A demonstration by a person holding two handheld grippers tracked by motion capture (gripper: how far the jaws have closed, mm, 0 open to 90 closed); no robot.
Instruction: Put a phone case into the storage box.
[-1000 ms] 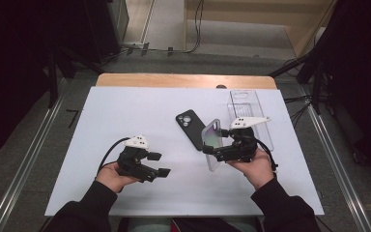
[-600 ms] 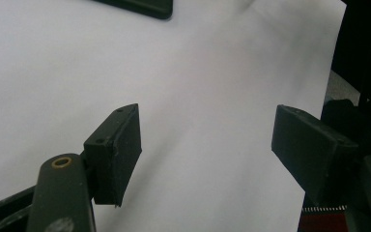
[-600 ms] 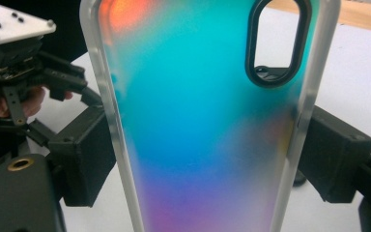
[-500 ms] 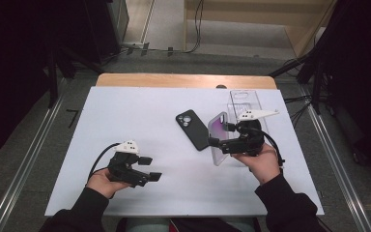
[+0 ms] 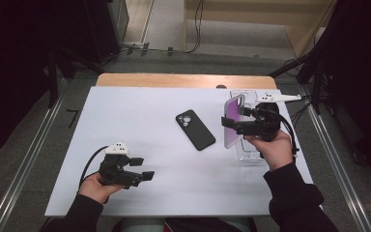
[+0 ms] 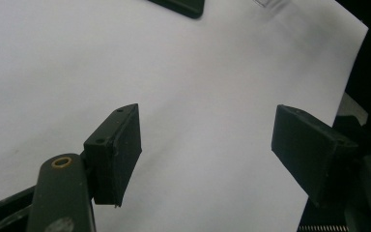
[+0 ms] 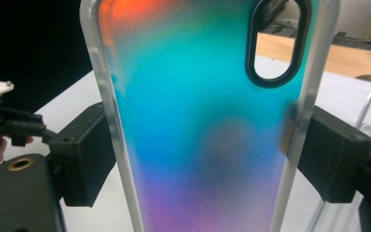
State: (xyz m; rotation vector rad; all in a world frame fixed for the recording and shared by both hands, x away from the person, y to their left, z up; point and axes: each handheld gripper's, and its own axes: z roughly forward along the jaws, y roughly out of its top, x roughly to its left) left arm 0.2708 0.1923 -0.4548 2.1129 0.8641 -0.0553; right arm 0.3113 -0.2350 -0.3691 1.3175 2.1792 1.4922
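Observation:
An iridescent phone case with frosted edges is held upright above the right side of the white table. My right gripper is shut on it, pads pressing both long edges; up close the iridescent phone case shows a black-ringed camera cutout at its top. A black phone lies face down at the table's middle, camera bump toward the far side. My left gripper hovers low over the near left of the table, open, with nothing between its fingers.
A clear plastic stand lies on the table under the right hand, reaching to the far right edge. A wooden strip borders the table's far side. Bare white surface lies between the two hands.
The right hand has lifted the case off the table and carried it toward the far right. The left hand has drifted toward the near edge, jaws unchanged.

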